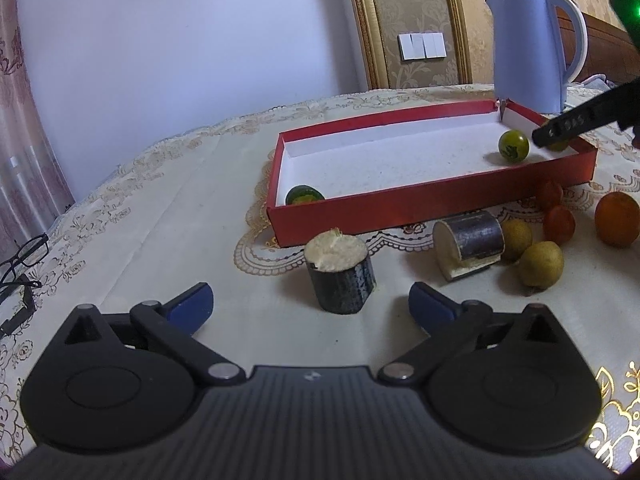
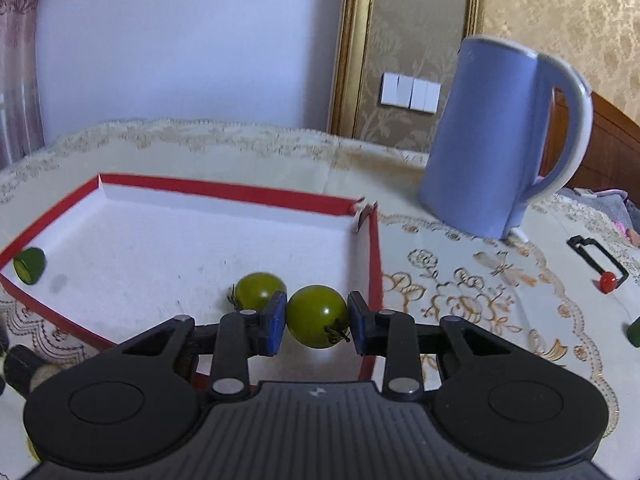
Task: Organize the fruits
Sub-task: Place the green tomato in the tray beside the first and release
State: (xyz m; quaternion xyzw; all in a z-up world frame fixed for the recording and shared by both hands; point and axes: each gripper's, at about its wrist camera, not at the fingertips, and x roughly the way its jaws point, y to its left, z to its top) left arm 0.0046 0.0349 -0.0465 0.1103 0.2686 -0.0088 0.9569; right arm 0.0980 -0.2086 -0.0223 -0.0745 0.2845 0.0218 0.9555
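Three green fruits in red box (image 1: 420, 196), counting the green tomato (image 2: 317, 316) pinched in right gripper (image 2: 316, 322) near its right wall; left gripper (image 1: 310, 306) wide open, empty; several fruits (image 1: 541, 265) left on table (image 1: 168, 216).

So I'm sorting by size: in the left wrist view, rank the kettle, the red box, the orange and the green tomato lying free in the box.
1. red box
2. kettle
3. orange, though it sits nearer the camera
4. green tomato
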